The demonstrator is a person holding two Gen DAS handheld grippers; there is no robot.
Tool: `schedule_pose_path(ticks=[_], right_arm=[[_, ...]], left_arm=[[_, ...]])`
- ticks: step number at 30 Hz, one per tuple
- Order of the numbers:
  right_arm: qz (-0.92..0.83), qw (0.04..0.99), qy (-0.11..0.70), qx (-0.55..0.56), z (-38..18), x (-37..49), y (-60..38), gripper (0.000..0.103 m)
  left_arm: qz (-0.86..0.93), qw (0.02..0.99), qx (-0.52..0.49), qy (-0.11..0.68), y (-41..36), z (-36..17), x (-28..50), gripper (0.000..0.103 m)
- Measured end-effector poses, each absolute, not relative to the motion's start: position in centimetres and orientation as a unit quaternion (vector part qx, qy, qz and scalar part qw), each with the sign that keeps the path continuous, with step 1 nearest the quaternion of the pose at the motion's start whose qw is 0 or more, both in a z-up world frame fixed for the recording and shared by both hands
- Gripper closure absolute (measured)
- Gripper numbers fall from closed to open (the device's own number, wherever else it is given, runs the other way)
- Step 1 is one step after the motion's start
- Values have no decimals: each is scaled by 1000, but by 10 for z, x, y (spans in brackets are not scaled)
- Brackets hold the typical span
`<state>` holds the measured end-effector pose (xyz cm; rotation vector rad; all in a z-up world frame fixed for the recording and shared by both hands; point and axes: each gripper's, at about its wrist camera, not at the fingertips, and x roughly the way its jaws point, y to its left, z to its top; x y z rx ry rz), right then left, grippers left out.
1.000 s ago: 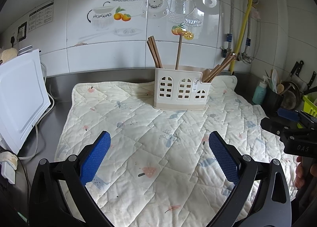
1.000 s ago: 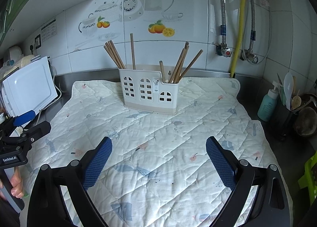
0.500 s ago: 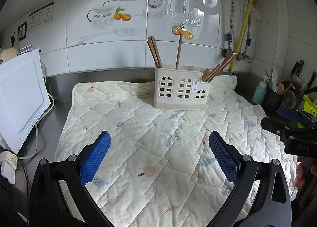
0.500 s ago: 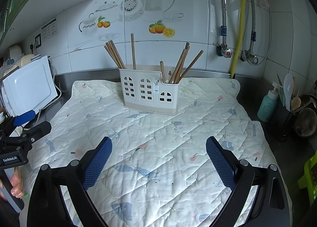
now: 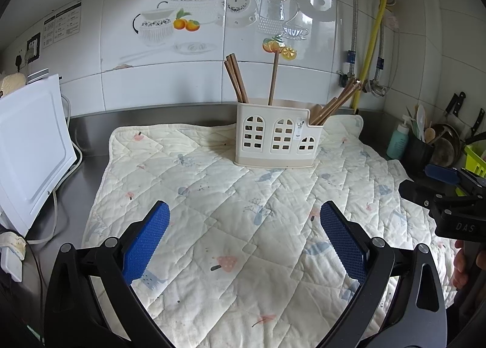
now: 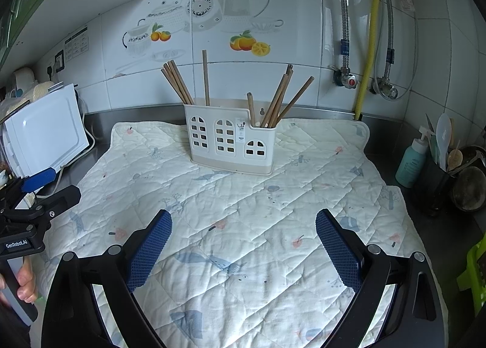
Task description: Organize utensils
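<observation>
While both spread | left tool (image 5: pixel 244 222), right tool (image 6: pixel 244 223) | chopsticks (image 6: pixel 275 100) in holder (image 6: pixel 232 142)

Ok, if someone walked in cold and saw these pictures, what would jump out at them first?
Probably the cream utensil holder with arched cut-outs, standing toward the back of the quilted mat with wooden chopsticks fanning out of its compartments. Next, the blue-padded left hand-held gripper and right hand-held gripper, both wide open and empty over the mat's near part.
</observation>
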<state>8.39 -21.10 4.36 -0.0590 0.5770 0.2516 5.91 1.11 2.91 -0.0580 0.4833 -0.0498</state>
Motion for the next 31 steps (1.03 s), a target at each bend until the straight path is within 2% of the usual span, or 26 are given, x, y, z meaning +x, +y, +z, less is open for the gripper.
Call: schedule_pose_path(ticks=[31], right_arm=[[125,950,283,-33,44,84,-213,11]], left_arm=[[-25,972,-30,234,14,30,60,5]])
